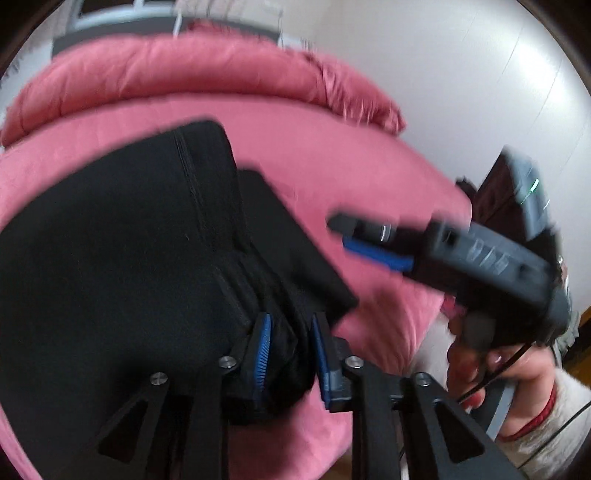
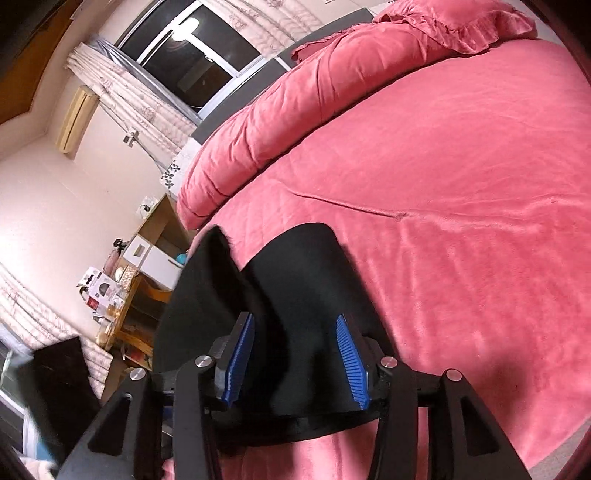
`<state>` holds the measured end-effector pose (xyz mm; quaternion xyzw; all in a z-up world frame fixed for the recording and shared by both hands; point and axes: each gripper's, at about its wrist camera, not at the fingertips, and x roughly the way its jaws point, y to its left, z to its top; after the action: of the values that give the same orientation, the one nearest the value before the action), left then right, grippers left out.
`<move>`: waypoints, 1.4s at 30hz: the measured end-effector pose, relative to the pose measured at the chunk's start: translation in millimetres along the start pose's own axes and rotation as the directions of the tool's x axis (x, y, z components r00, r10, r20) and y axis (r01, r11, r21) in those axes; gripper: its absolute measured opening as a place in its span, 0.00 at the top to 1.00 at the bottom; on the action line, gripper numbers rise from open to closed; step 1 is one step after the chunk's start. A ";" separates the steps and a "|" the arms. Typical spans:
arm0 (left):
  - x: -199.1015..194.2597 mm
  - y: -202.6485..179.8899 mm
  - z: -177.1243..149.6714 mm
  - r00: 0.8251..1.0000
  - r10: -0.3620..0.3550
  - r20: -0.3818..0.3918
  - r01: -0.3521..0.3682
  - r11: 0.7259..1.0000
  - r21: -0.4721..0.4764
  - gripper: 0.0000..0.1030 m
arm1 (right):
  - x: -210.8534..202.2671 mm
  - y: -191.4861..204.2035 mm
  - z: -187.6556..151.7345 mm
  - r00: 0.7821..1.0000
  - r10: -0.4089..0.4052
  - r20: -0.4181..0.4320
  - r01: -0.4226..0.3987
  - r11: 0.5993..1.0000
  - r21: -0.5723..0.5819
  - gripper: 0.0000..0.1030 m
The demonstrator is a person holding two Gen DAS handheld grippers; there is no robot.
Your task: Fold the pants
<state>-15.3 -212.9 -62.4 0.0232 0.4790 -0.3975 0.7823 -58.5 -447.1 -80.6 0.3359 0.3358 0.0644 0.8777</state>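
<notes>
Black pants [image 1: 122, 251] lie on a pink bed [image 1: 332, 155], with a seam running along them. My left gripper [image 1: 290, 332] is shut on a bunched edge of the pants, its blue pads pressing the fabric from both sides. My right gripper [image 2: 295, 332] is open over the pants [image 2: 295, 280], with fabric lying between the blue pads [image 2: 242, 354] and untouched by them. The right gripper also shows in the left wrist view [image 1: 354, 232], blurred, held above the bed to the right of the pants.
A folded pink duvet [image 2: 295, 110] and a frilled pillow [image 2: 461, 22] lie at the bed's far end. A wooden side table with boxes and bottles [image 2: 122, 291] stands left of the bed. A white wall [image 1: 461, 74] lies beyond the bed.
</notes>
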 end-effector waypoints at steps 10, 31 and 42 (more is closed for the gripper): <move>-73.2 23.2 -35.6 0.984 0.002 0.179 0.008 0.998 -0.055 0.69 | 38.4 29.5 -9.7 0.992 0.064 -0.111 -0.079 0.988 -0.129 0.43; -98.1 104.0 -65.6 0.886 0.433 0.168 -0.374 0.879 -0.294 0.67 | 62.1 57.4 1.1 0.978 0.126 -0.163 -0.155 0.971 -0.181 0.87; -52.2 62.6 -33.8 0.916 0.379 0.132 -0.374 0.925 -0.064 0.67 | 33.6 17.6 28.1 0.989 0.062 -0.136 -0.078 0.990 -0.114 0.87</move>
<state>-11.4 -124.8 -62.1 0.0718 0.4159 -0.2310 0.8766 -13.0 -437.6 -72.4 0.2894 0.3768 0.1375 0.8691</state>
